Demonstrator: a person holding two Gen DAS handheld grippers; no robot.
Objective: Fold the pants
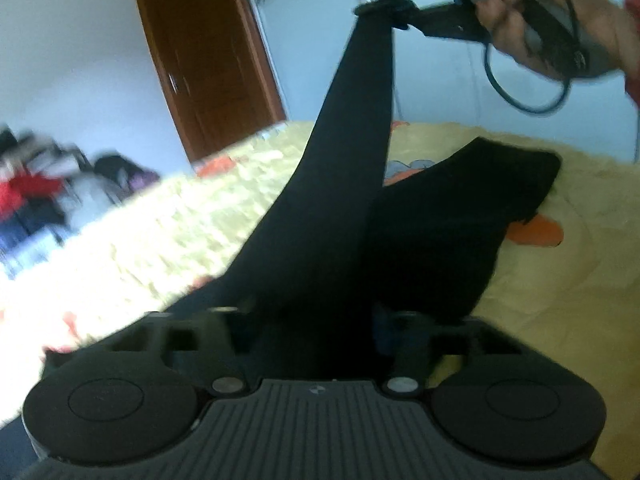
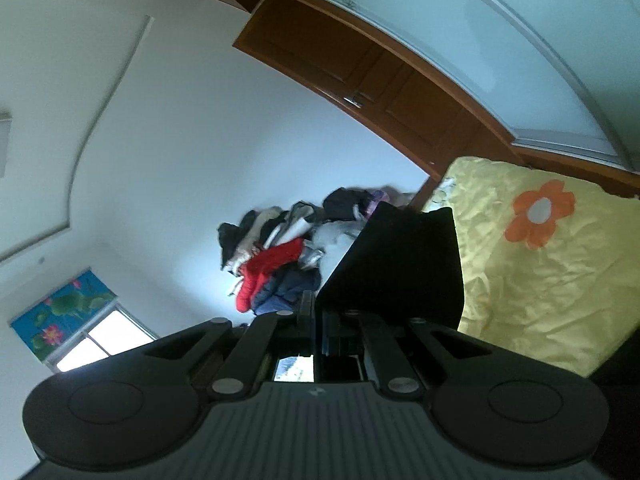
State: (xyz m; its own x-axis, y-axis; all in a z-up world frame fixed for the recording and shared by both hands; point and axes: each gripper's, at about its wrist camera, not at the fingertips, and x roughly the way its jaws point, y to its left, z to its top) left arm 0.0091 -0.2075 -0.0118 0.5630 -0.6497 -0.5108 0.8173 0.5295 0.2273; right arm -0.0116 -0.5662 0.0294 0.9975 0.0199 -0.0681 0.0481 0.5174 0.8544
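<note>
**Black pants stretched between two grippers above a yellow quilt**

The pants (image 1: pixel 344 184) are made of smooth, matte black cloth with almost no sheen. In the left wrist view one leg runs as a long, flat, tapering band from the bottom of the picture up to the top right, pulled taut with straight edges. The other leg lies slack on the bed (image 1: pixel 560 280), crumpled into a broad blunt wedge with a soft rounded end.

The left gripper (image 1: pixel 316 320) sits low, its jaws partly closed with dark cloth filling the gap between them; the fabric there is in deep shadow, so I cannot tell whether the pads actually press on it. The right gripper (image 1: pixel 384 10) is high up, a blocky black plastic shape held in a hand (image 1: pixel 532 20), with a thin blue cable looping below it. Its jaws are closed tight on the narrow end of the taut leg. In the right wrist view the right gripper's jaws meet, with a stiff-looking flat sheet of black cloth standing up from them.

The bed is covered by a pale yellow quilt with a puckered, crinkled surface and orange flower appliqués (image 2: pixel 540 214). Beyond it stand a glossy brown wooden wardrobe (image 1: pixel 208 60) and a blurred heap of clothes (image 2: pixel 280 256), red, navy and grey.
</note>
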